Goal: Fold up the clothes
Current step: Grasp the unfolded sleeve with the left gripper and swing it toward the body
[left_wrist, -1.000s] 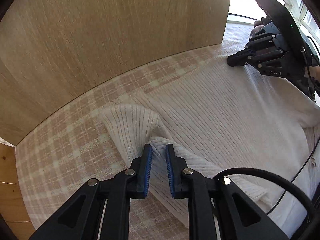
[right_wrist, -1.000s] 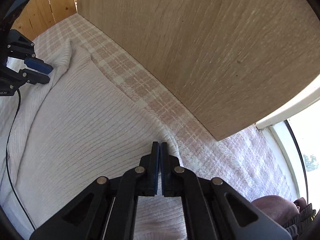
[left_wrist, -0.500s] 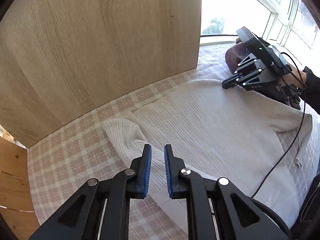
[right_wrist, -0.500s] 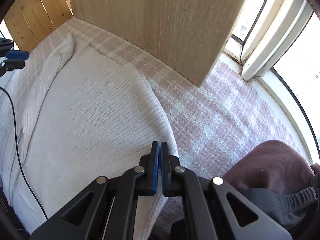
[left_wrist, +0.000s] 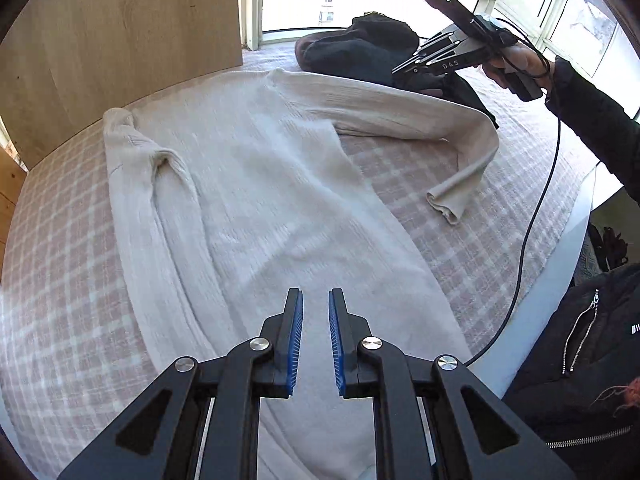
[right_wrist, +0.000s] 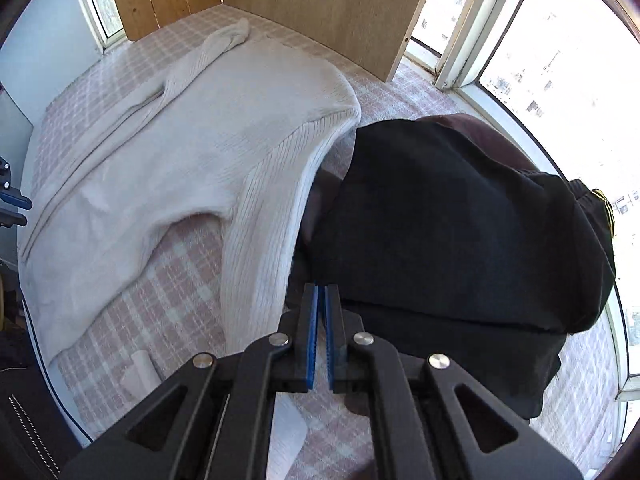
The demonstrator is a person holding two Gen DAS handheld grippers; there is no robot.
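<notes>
— What's on the bed (left_wrist: 72,264) from where you stand?

— A cream ribbed sweater (left_wrist: 256,200), spread over the pink checked cover. In the left wrist view its body runs from the upper left of the frame down to the bottom centre. One sleeve lies folded along the left side of the body; the other sleeve (left_wrist: 460,152) reaches out to the right and bends down, its cuff lying on the cover.

— And the left gripper (left_wrist: 316,312)?

— At the bottom centre of that view, above the sweater's lower part. A narrow gap shows between its blue pads (left_wrist: 297,344) and nothing is in it. It holds nothing.

— Anything further right?

— A heap of dark clothes (left_wrist: 360,52) at the top centre, by the window, just beside the sweater's shoulder. To the right of that, at the upper right, a hand (left_wrist: 516,60) in a dark sleeve holds the right gripper (left_wrist: 404,68) up over the heap.

— How does that one stand?

— In its own view the right gripper (right_wrist: 321,304) sits at the bottom centre, pads almost together with only a sliver between them, empty. The sweater's outstretched sleeve (right_wrist: 260,248) is just to its left, the dark clothes (right_wrist: 440,220) fill the right of the frame.
</notes>
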